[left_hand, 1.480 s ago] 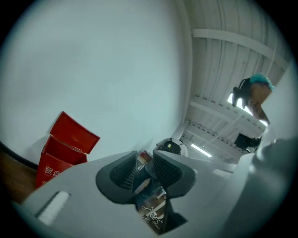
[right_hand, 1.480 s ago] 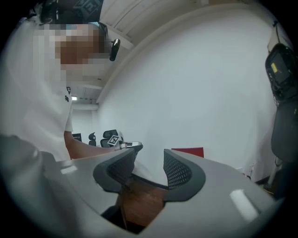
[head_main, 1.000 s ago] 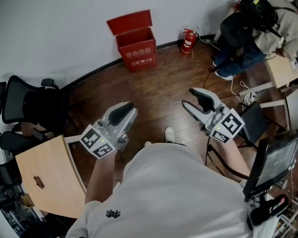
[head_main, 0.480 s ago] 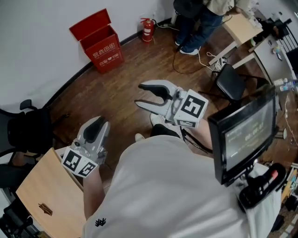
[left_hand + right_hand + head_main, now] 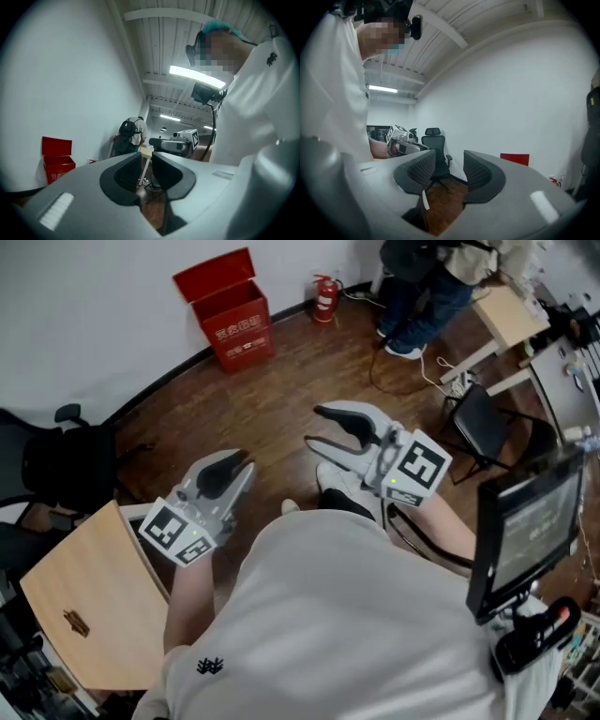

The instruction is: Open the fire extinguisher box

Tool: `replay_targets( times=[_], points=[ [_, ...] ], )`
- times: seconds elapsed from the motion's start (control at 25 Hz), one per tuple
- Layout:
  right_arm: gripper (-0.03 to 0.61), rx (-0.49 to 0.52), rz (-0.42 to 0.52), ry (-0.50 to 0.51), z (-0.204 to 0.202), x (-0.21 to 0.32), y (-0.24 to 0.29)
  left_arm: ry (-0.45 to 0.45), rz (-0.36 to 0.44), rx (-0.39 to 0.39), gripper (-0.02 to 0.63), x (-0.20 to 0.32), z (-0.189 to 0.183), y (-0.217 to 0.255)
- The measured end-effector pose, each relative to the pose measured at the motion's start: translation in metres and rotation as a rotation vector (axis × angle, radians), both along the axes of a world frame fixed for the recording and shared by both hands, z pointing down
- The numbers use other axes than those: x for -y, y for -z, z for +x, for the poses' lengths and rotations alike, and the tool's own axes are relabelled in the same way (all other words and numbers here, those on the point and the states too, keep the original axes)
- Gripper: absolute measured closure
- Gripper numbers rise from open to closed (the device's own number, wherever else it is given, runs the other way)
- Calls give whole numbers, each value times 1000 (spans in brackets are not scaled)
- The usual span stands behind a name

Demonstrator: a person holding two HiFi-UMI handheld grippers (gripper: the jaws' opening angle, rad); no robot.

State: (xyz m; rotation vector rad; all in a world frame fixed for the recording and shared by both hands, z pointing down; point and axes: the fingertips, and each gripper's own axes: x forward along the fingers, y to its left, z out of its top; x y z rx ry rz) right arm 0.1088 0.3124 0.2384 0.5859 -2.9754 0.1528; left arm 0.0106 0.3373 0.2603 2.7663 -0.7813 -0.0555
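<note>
View swung back; fire extinguisher box (image 5: 230, 310), lid up, at eleven o'clock; left hand-held gripper (image 5: 242, 463) pressed together, right hand-held gripper (image 5: 316, 426) spread; opening looks done.

A red fire extinguisher box (image 5: 232, 313) stands upright on the dark wooden floor (image 5: 281, 409), back against the white wall (image 5: 94, 324); its hinged lid (image 5: 214, 274) is raised open; white characters mark its front.

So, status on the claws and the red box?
Left claw shut, right claw open, both empty. Red box by wall, lid up, well away. Extinguisher beside it.
</note>
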Motion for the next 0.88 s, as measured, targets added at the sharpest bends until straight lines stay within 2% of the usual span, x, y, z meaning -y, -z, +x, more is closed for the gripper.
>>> replay_targets(
  times=[0.12,0.4,0.88],
  points=[
    [399,-9,-7,-10,8,11,7,-7,-12,-3,548,10,11,5],
    [399,-24,-13,10,-26,19,4,-5,-13,-11,548,15,-16,7],
    [399,-31,-19,25,-31,18,0,15,-15,-5,548,15,-21,3]
  ],
)
